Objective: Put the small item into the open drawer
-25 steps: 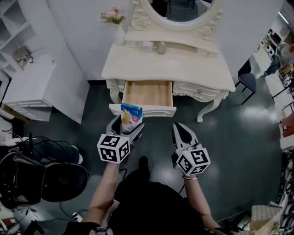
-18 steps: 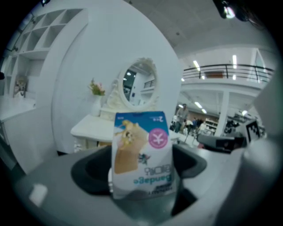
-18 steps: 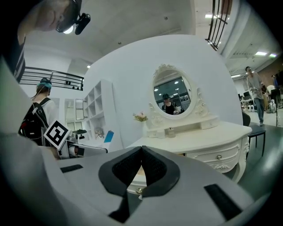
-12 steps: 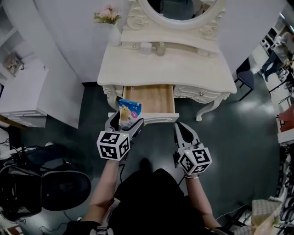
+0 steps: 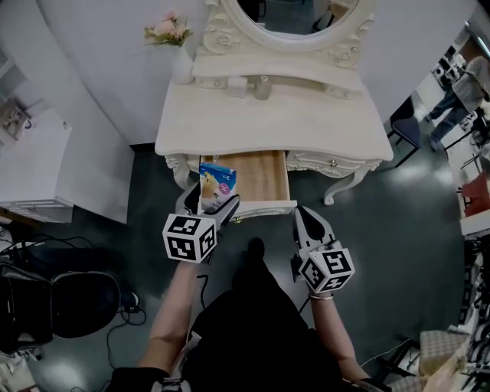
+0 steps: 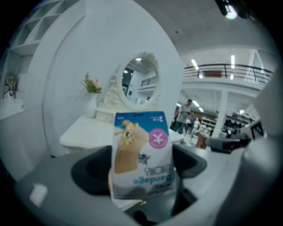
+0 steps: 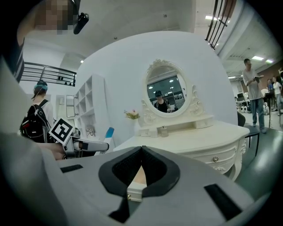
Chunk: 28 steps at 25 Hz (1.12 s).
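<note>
Open drawer [image 5: 256, 172], packet [image 5: 217, 182] upright in left tongs [image 5: 208, 204]

White dressing table [image 5: 306, 122], drawer [image 5: 256, 172] open: vase [image 5: 181, 69] back left, perhaps two jars [image 5: 262, 86] mid-back

One dresser [image 5: 276, 115]. Two drawers: open drawer [image 5: 256, 176], shut drawer [image 5: 331, 162]. One mirror [image 5: 295, 14]. One packet [image 5: 217, 182]. Two grippers: left gripper [image 5: 208, 205], right gripper [image 5: 305, 217]. Two marker cubes, one per gripper: left cube [image 5: 189, 237], right cube [image 5: 325, 269]. One vase [image 5: 180, 65] of flowers. Two small items on the dresser shelf: box [image 5: 237, 86], jar [image 5: 262, 86]. Two chairs: black chair [image 5: 69, 302], dark chair [image 5: 406, 130]. One white cabinet [image 5: 38, 168]. Two bystanders in the right gripper view: standing person [image 7: 254, 95], person with backpack [image 7: 37, 114].
</note>
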Tool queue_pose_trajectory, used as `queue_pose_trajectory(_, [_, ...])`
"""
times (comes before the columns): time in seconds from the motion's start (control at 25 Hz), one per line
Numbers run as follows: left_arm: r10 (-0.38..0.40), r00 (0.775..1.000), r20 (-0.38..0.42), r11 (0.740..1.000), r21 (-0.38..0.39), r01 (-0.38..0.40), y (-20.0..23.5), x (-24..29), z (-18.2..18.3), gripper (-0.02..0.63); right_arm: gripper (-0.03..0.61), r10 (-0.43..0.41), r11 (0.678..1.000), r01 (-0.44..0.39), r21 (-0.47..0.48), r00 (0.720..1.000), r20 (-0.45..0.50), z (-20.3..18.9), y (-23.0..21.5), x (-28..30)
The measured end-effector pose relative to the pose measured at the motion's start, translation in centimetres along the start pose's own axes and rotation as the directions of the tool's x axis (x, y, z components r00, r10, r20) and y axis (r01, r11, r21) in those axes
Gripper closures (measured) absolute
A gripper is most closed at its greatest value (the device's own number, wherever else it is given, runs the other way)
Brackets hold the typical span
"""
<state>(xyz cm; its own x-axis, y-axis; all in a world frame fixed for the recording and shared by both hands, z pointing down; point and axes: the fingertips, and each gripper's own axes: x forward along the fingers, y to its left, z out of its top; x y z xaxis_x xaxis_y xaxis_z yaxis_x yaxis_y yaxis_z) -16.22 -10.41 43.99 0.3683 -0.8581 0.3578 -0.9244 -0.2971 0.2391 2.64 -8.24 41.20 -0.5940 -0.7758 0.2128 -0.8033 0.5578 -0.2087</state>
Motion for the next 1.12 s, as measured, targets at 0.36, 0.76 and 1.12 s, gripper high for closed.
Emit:
queue_pose_trajectory(0.36, [-0.026,0.997,-0.070,0.996,0.089,0.032,0.4,5.1,0.6,0.181,0.578,-0.006,1.000,0.006,0.030,1.000,-0.001,0.3,-2.3,3.1])
queue_pose_trajectory(0.76, [-0.075,0.982,-0.175,0.985,0.143,0.101,0.2,10.8,-0.5,0.181,0.578,-0.054,0.996,0.056,0.071,0.998,-0.031,-0.1,-6.6,5.3])
queue_pose_trajectory(1.12, [-0.174,0.936,-0.307,0.940,0.232,0.251,-1.7,15.2,-2.6,0.181,0.578,-0.075,0.989,0.082,0.122,0.995,-0.059,-0.8,-9.5,7.2])
